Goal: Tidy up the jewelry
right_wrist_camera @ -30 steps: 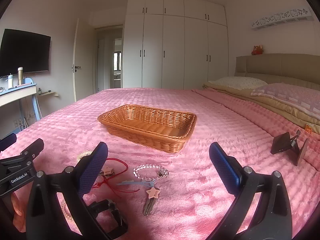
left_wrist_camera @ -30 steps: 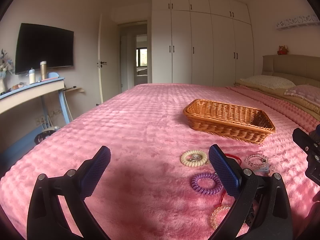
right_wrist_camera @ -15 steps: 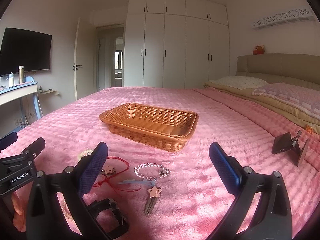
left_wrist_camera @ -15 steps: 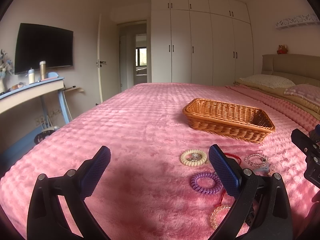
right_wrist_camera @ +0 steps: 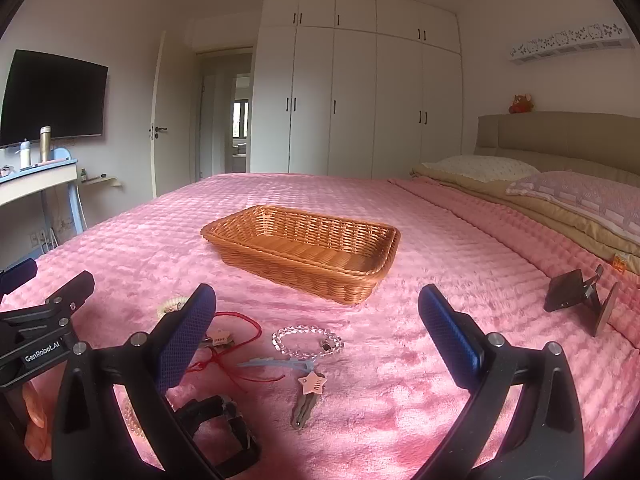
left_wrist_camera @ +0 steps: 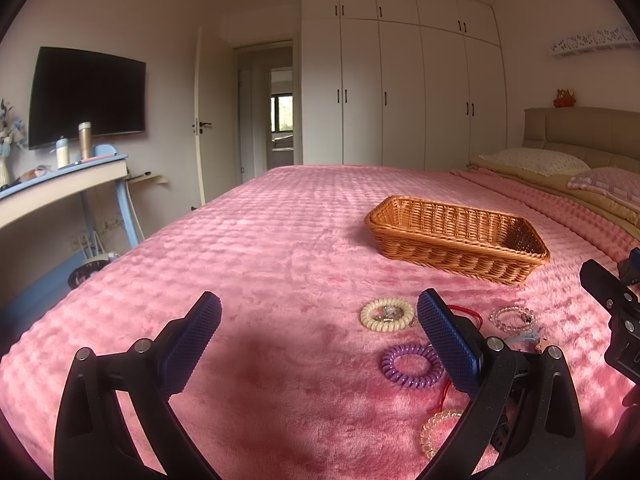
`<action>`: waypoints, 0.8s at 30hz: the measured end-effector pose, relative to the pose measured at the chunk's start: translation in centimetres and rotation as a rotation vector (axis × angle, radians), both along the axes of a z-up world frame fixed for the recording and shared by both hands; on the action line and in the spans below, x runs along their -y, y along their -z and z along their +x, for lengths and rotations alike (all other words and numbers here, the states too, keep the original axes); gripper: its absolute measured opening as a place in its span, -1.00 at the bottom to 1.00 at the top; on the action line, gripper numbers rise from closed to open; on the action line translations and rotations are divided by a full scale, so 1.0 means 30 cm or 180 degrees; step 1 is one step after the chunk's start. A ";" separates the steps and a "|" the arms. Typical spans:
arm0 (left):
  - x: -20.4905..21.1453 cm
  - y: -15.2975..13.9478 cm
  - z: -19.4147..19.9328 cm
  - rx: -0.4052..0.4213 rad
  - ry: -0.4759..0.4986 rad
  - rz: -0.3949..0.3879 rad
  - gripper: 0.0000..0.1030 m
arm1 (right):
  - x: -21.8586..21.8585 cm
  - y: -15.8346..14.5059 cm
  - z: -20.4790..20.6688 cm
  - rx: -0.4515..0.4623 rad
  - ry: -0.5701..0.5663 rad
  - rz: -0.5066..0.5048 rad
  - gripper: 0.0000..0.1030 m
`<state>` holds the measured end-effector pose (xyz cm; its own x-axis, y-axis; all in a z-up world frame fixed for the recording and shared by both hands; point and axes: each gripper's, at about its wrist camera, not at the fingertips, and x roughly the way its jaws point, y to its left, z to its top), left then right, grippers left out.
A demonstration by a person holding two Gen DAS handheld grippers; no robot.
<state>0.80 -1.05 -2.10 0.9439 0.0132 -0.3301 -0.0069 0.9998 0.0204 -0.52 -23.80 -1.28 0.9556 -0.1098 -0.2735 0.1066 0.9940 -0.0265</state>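
Between the left gripper's point(left_wrist_camera: 318, 334) spread pads lies only pink blanket point(left_wrist_camera: 260, 248); its jaws stand wide apart and hold nothing. Just beside its right pad sit a cream coil band point(left_wrist_camera: 387, 315) and, nearer the camera, a purple coil band point(left_wrist_camera: 412, 365). A red cord point(left_wrist_camera: 466, 312) shows past that pad, with a clear bead bracelet point(left_wrist_camera: 514, 317) beyond it. A pale yellow coil band point(left_wrist_camera: 438, 432) lies low, partly hidden by the gripper's arm.

The right gripper point(right_wrist_camera: 316, 330) is likewise open wide and empty, held low over the bed. Between its pads lie the bead bracelet point(right_wrist_camera: 307, 342), a light blue strip point(right_wrist_camera: 276, 363) and a key with a pink star tag point(right_wrist_camera: 313, 383). The red cord point(right_wrist_camera: 236, 354) and a second star tag point(right_wrist_camera: 219, 337) lie next to the left pad. A dark clasp-like item point(right_wrist_camera: 216, 412) sits under that arm; what it is I cannot tell.

Farther up the bed stands a wicker basket point(right_wrist_camera: 376, 276), well apart from the jewelry, with no jewelry visible inside. A black stand point(right_wrist_camera: 576, 292) rests on the blanket off to the right, near the pillows point(right_wrist_camera: 480, 168).
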 end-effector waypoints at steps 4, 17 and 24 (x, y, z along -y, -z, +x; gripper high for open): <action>0.001 0.001 0.001 0.0001 0.0003 0.0000 0.85 | -0.003 0.000 0.001 -0.0004 -0.0005 -0.0007 0.87; -0.094 0.034 0.122 -0.0767 0.0366 -0.0494 0.82 | 0.112 0.009 0.085 -0.0476 0.0170 0.0098 0.87; -0.061 0.078 0.151 -0.1123 0.0650 -0.0343 0.50 | 0.239 0.108 0.194 -0.1245 0.0027 0.0594 0.33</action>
